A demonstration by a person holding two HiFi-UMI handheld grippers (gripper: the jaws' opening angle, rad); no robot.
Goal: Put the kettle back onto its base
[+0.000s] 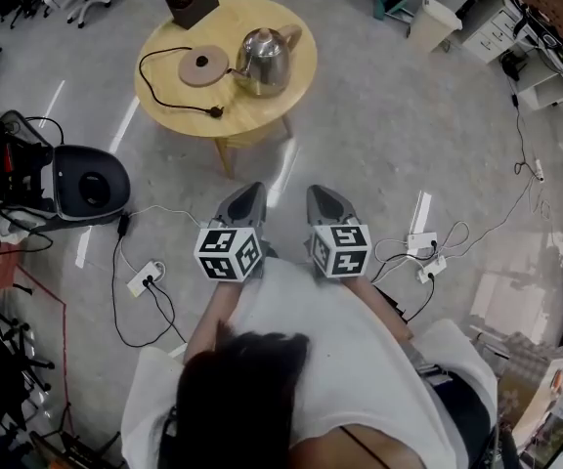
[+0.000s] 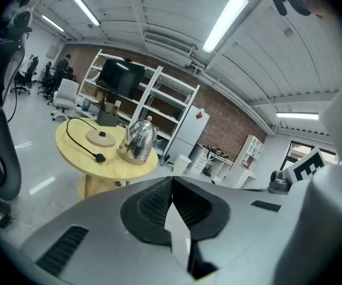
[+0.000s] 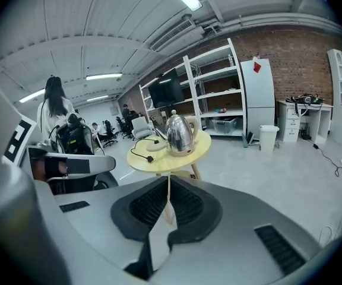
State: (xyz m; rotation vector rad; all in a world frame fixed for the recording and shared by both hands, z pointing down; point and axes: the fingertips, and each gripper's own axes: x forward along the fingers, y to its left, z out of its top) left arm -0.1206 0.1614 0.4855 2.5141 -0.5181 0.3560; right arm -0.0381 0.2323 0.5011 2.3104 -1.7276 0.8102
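A shiny steel kettle (image 1: pixel 265 59) stands on a round wooden table (image 1: pixel 262 110), to the right of its flat round base (image 1: pixel 203 67); the kettle is off the base. A black cord (image 1: pixel 164 91) runs from the base to a plug lying on the tabletop. Both grippers hang well short of the table, over the floor. My left gripper (image 1: pixel 252 192) is shut with nothing in it, and my right gripper (image 1: pixel 321 192) is shut and empty too. The kettle (image 2: pixel 138 140) and base (image 2: pixel 102 137) show far ahead in the left gripper view; the kettle (image 3: pixel 180 133) also shows in the right gripper view.
A dark holder (image 1: pixel 190 3) stands at the table's far edge. A black round appliance (image 1: pixel 86 184) and power strips (image 1: pixel 145 277) with cables lie on the floor at left; more cables and adapters (image 1: pixel 423 247) at right. A white bin (image 1: pixel 433 22) stands beyond the table.
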